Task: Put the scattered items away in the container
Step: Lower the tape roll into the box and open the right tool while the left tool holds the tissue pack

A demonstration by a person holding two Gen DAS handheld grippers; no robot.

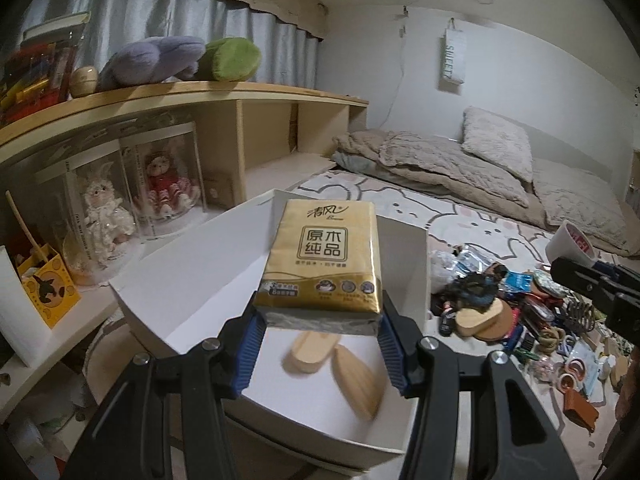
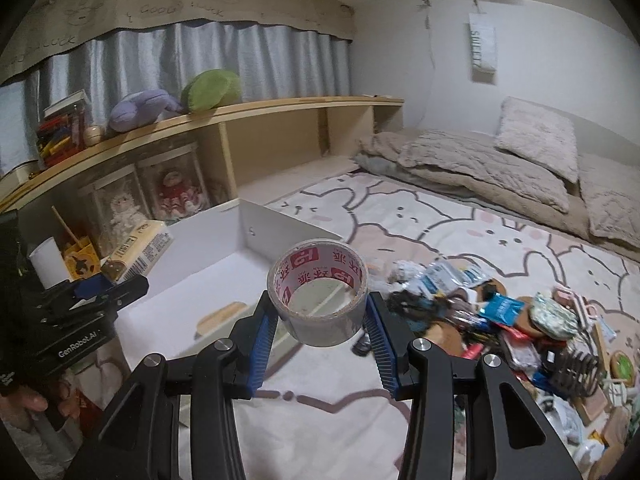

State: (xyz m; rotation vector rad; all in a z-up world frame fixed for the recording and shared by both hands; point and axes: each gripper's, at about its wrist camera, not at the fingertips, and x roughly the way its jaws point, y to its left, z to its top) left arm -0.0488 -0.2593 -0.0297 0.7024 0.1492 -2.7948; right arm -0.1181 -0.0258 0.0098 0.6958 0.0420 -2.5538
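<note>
My left gripper (image 1: 320, 322) is shut on a gold tissue pack (image 1: 322, 258) and holds it above the open white box (image 1: 404, 256). Two wooden pieces (image 1: 336, 364) lie on the box floor beneath it. My right gripper (image 2: 320, 320) is shut on a roll of grey tape (image 2: 318, 292) and holds it above the rug, just right of the white box (image 2: 280, 224). The left gripper with the tissue pack (image 2: 138, 254) shows at the left of the right wrist view. The right gripper with the tape roll (image 1: 570, 240) shows at the right edge of the left wrist view.
A heap of scattered small items (image 2: 516, 328) lies on the bunny-print rug (image 2: 440, 216), also in the left wrist view (image 1: 520, 312). A wooden shelf (image 1: 248, 128) with boxed dolls stands behind the box. Bedding and pillows (image 2: 500, 160) lie at the far right.
</note>
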